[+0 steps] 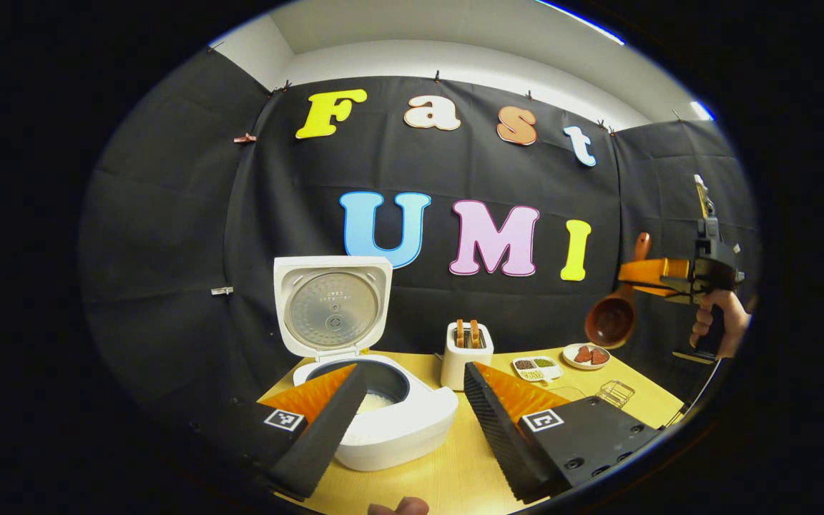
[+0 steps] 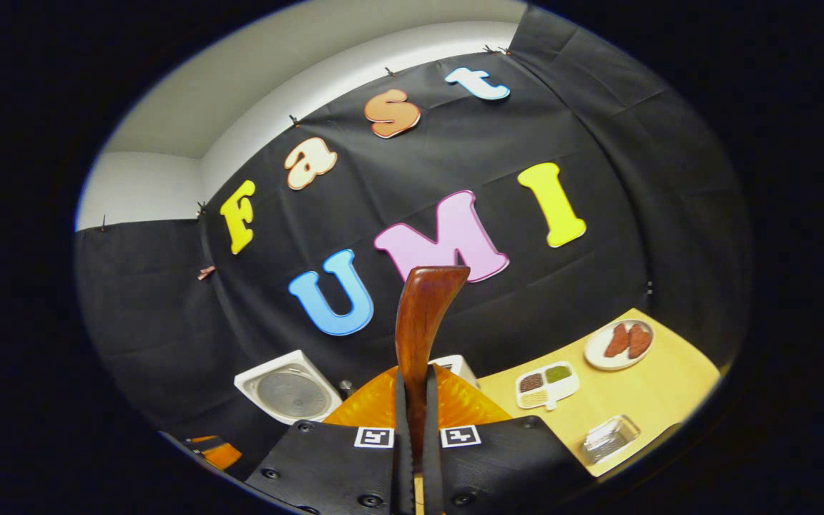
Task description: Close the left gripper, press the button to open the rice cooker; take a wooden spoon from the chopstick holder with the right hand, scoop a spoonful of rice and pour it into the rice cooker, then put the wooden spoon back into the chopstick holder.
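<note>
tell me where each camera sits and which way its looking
Left gripper view: rides the left gripper, low over the table, facing the open rice cooker; its open fingers show.
Right gripper view: rides the right gripper, raised and tilted, facing the wall; its fingers clamp the wooden spoon.
Shared: rice cooker lid, sectioned dish, plate.

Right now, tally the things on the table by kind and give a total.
Rice cooker: 1
Chopstick holder: 1
Divided dish: 1
Round plate: 1
Clear container: 1
Total: 5
</note>
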A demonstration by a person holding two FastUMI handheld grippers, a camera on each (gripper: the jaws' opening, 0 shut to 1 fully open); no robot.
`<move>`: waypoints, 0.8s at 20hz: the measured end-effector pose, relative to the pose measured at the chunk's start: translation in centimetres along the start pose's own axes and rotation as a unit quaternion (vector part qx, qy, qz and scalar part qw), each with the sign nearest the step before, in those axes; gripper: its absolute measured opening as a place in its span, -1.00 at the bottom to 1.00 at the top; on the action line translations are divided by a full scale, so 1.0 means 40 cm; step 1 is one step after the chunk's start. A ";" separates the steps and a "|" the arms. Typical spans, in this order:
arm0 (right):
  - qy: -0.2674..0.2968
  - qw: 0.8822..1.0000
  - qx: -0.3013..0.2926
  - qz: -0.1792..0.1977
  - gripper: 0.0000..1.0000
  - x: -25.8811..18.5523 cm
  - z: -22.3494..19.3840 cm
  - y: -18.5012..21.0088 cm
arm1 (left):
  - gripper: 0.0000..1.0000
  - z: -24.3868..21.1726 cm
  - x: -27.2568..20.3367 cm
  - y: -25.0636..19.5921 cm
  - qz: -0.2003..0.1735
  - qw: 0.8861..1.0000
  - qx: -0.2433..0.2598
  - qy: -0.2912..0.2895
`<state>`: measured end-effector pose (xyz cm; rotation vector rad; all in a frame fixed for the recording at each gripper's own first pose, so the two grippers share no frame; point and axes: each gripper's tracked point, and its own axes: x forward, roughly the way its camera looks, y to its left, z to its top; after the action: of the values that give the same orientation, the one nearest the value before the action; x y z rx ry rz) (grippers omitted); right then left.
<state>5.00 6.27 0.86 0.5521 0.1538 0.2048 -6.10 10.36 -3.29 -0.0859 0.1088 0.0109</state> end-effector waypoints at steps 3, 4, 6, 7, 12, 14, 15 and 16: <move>0.006 0.999 -0.032 -0.038 -0.82 -0.021 -0.001 -0.148 | 0.91 0.007 0.001 -0.029 0.012 1.000 0.003 0.003; 0.010 0.998 -0.038 -0.049 -0.82 -0.026 -0.005 -0.198 | 0.91 0.009 0.000 -0.039 0.016 1.000 0.004 0.005; 0.025 0.996 -0.049 -0.069 -0.82 -0.027 -0.028 -0.296 | 0.91 0.010 -0.003 -0.062 0.022 1.000 0.008 0.008; 0.033 0.995 -0.052 -0.077 -0.82 -0.043 -0.036 -0.339 | 0.91 0.008 -0.005 -0.077 0.024 1.000 0.010 0.010; 0.073 0.991 -0.064 -0.089 -0.82 -0.009 -0.138 -0.501 | 0.91 0.015 -0.011 -0.119 0.048 0.999 0.016 0.020; 0.095 0.989 -0.061 -0.092 -0.82 0.008 -0.195 -0.547 | 0.91 0.019 -0.013 -0.134 0.056 0.998 0.017 0.024; 0.106 0.988 -0.055 -0.093 -0.82 0.013 -0.227 -0.566 | 0.91 0.018 -0.012 -0.142 0.059 0.998 0.019 0.026; 0.117 0.988 -0.047 -0.094 -0.81 0.018 -0.256 -0.583 | 0.91 0.021 -0.012 -0.149 0.064 0.997 0.021 0.028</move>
<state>7.17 -7.81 -20.28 0.4149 0.4206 0.0914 -6.39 4.51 -1.91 -0.0381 0.1711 0.1339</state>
